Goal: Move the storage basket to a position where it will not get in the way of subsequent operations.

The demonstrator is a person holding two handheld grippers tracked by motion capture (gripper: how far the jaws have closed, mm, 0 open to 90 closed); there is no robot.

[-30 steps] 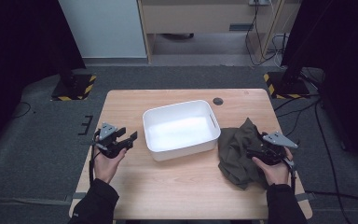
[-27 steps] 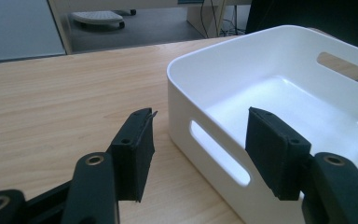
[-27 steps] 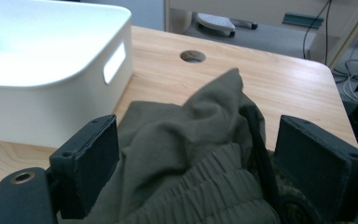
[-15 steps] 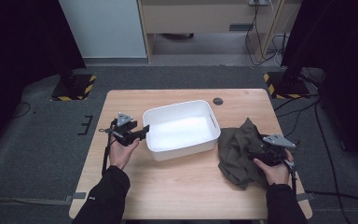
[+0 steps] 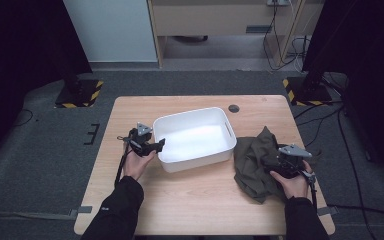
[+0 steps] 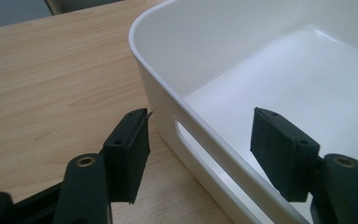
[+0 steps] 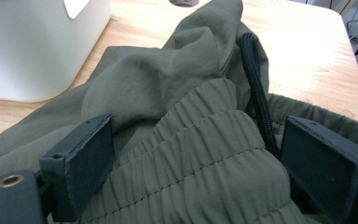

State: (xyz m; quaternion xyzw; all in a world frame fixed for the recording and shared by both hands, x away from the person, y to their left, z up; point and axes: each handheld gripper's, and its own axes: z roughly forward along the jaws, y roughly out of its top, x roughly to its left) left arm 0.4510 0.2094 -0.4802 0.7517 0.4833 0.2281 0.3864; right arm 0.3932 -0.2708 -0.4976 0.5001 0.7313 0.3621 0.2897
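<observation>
A white plastic bin stands mid-table. My left gripper is at the bin's left end. In the left gripper view the gripper is open and its jaws have just been opening. The bin wall with its handle slot runs between them, one jaw outside and one inside, neither pressing. An olive green garment lies crumpled to the right of the bin. My right gripper rests on it. Seen in its own view, the right gripper stands wide around the gathered elastic waistband, with a black drawstring beside it.
The wooden table has a round black grommet behind the bin. Dark floor surrounds the table, with yellow-black striped stand bases at the left and right.
My left gripper has moved right across the table and now straddles the bin's left wall. The right gripper and the garment have stayed put.
</observation>
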